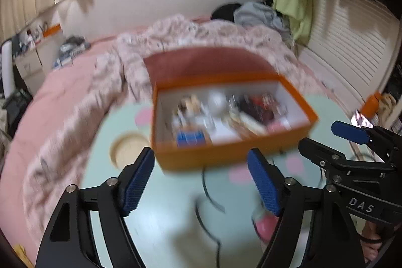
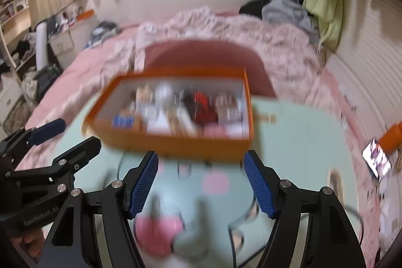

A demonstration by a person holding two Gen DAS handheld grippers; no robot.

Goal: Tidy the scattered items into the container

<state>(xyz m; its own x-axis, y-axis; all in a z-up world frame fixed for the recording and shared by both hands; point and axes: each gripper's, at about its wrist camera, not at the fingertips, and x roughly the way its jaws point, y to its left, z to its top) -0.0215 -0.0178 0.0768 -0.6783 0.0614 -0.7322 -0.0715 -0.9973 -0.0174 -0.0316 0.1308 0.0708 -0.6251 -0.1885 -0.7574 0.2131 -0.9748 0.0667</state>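
Orange box point(image 1: 226, 152) with white inner walls sits straight ahead of both grippers on a pale green mat point(image 1: 160, 217), its lid point(image 1: 208, 62) standing up behind it; inside lies a jumble of small items, among them something blue at the near left corner and something red and dark further right, all too smeared by motion blur to name. The left gripper point(image 1: 201, 182) is spread wide with nothing between its blue pads point(image 1: 138, 182), and the box's near wall shows just beyond its tips. The right gripper point(image 2: 201, 185) is equally wide apart and empty. Below and between its fingers lies a pink item point(image 2: 158, 232) on the mat, with a dark cable point(image 1: 208, 195) looping beside it; whether either touches a pad cannot be told. Further out, a rumpled pink quilt point(image 1: 75, 112) surrounds the mat, and a lit phone point(image 2: 377, 160) lies off to the right gripper's right. Both views are blurred throughout.
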